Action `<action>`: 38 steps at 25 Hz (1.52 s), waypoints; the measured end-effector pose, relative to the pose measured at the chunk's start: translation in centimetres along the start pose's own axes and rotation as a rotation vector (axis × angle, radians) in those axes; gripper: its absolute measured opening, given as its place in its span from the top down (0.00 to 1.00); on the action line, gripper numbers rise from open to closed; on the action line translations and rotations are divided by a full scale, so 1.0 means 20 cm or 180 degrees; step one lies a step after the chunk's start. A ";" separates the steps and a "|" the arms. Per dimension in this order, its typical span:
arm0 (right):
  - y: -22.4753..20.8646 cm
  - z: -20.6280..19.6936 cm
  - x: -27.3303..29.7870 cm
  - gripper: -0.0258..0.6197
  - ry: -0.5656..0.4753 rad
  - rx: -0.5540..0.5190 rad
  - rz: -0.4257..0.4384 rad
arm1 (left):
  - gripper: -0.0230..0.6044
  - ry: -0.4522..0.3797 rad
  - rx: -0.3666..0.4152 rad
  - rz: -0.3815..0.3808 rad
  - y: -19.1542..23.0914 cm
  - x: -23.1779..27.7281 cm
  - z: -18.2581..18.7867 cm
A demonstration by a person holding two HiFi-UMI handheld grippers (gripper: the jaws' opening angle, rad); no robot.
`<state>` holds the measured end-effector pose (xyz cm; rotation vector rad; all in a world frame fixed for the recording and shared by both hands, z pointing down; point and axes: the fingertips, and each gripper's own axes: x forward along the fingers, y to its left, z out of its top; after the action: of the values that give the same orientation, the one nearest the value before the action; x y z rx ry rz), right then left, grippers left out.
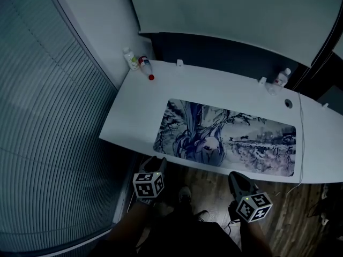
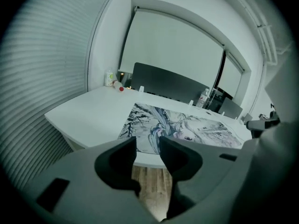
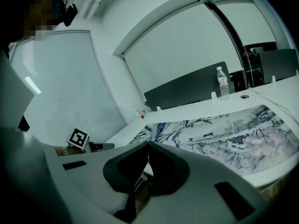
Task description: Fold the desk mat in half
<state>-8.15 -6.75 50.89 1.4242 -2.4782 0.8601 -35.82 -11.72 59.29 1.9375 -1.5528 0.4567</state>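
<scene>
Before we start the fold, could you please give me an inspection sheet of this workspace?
Surface: white desk, mostly bare round the mat.
Job's things: desk mat lies flat, unfolded, along the near edge.
Clutter: two small bottles at the far left corner; water bottle at far right.
Grippers: left gripper open, empty; right gripper shut, empty; both short of the desk.
Cables: thin cable crosses the desk's right end beside the mat.
Surroundings: blinds at left, dark partition behind, wood floor.
</scene>
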 end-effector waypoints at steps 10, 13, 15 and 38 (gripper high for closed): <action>0.01 0.06 0.19 0.92 0.0073 0.0034 -0.0007 | 0.65 0.0315 0.0199 0.0115 0.15 0.27 0.01; 0.02 0.08 0.24 0.92 0.0071 0.0044 -0.0009 | 0.62 0.0423 0.0300 0.0185 0.20 0.35 0.00; 0.03 0.09 0.27 0.92 0.0071 0.0062 -0.0003 | 0.59 0.0480 0.0336 0.0232 0.23 0.39 -0.01; 0.03 0.12 0.41 0.92 0.0007 0.0171 -0.0032 | 0.65 0.0593 0.0429 0.0185 0.24 0.52 -0.07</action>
<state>-12.77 -13.93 52.08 1.4503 -2.4621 0.9325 -37.58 -19.27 67.82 1.8924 -1.4940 0.7619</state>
